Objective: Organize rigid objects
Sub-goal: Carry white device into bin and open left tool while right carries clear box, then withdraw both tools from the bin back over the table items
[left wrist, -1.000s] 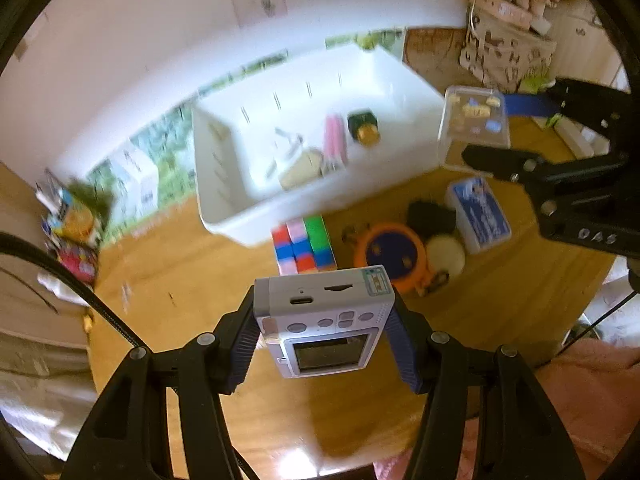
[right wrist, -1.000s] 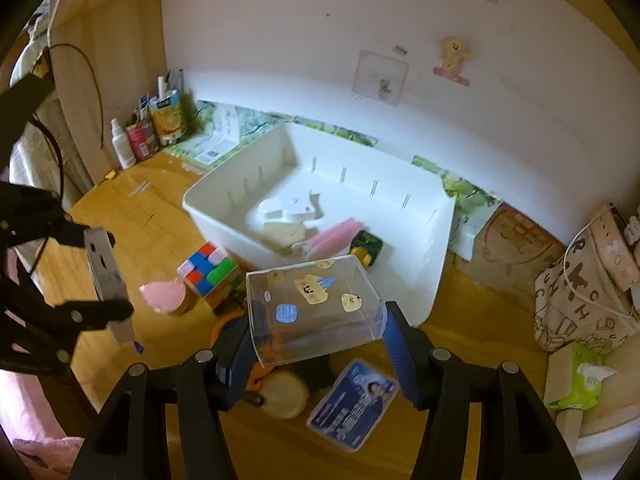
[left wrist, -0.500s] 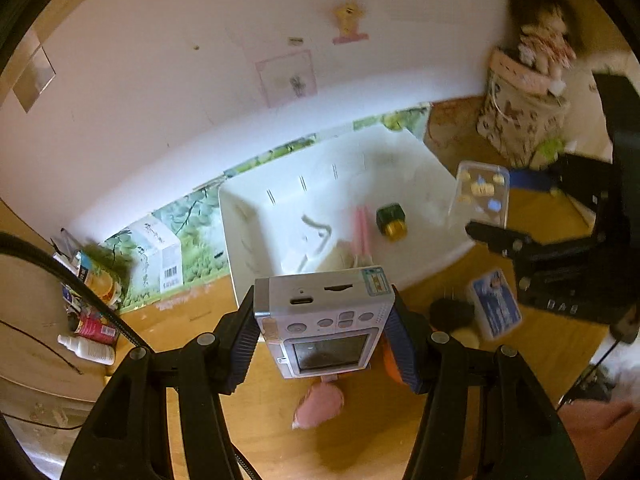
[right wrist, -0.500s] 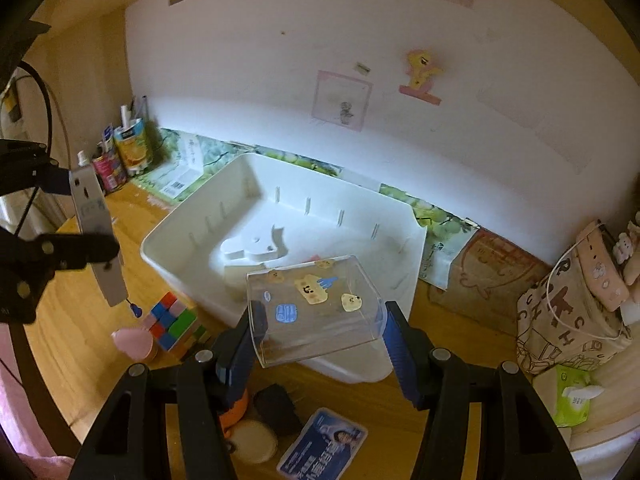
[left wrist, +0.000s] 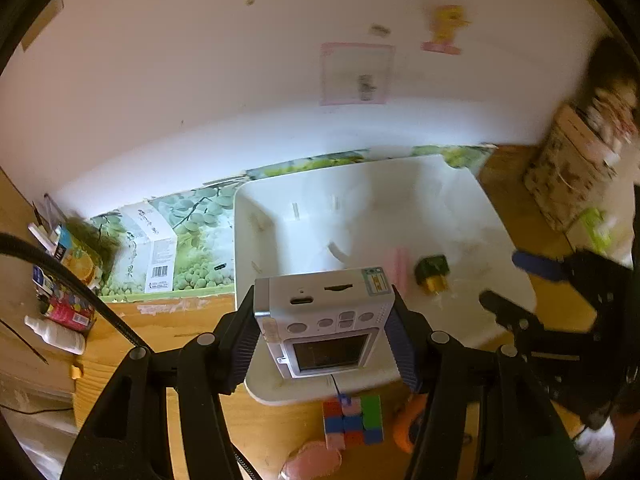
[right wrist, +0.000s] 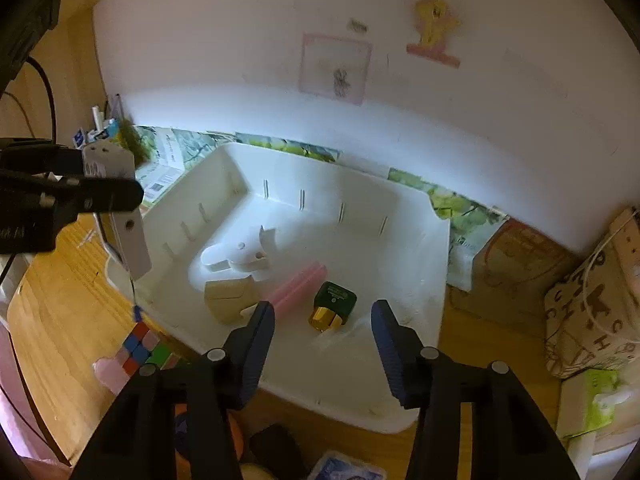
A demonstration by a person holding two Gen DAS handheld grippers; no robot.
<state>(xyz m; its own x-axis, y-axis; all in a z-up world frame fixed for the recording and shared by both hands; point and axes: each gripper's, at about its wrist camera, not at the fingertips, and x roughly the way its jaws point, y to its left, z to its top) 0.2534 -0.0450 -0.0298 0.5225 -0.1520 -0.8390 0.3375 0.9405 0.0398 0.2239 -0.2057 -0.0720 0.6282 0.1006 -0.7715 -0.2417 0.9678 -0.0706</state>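
The left gripper [left wrist: 324, 336] is clamped on a small white camera [left wrist: 326, 320], one pad against each short side, with the screen facing the lens and the port edge turned upward. The camera is held above the near rim of the white bin [left wrist: 256, 248]; in the right wrist view it appears at the left, above the bin's left wall [right wrist: 120, 216]. The right gripper [right wrist: 323, 322] is closing, and nothing sits between its blue pads [right wrist: 262, 330], which stand apart over the bin's near side. A faint, blurred clear shape lies on the bin floor just ahead of the right gripper; what it is cannot be told. Inside the bin [right wrist: 400, 412] lie a white part [right wrist: 240, 256], a beige block [right wrist: 228, 298], a pink tube [right wrist: 298, 284] and a green-and-gold item [right wrist: 332, 306], grouped near the centre. On the wooden table [right wrist: 60, 300] in front of the bin stand a colour cube [left wrist: 352, 420] and a pink object [left wrist: 312, 460] beside it.
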